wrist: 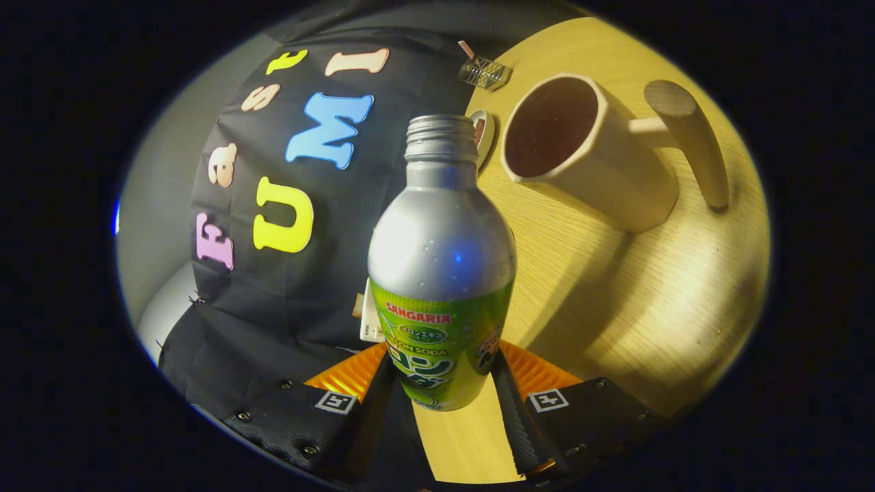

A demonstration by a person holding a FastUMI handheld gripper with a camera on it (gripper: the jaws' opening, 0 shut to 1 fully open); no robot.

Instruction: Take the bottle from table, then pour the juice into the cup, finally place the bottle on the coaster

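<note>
While both fingers of the gripper clamp the uncapped bottle, it hangs tilted over the table edge; the cup stands beyond, bare wood between

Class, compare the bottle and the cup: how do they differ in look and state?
The bottle is silver metal with a green label; the cup is plain cream with a handle. The bottle's neck is narrow, the cup's mouth wide. The gripper clamps the bottle; the cup stands free. Both are open-topped.
</note>
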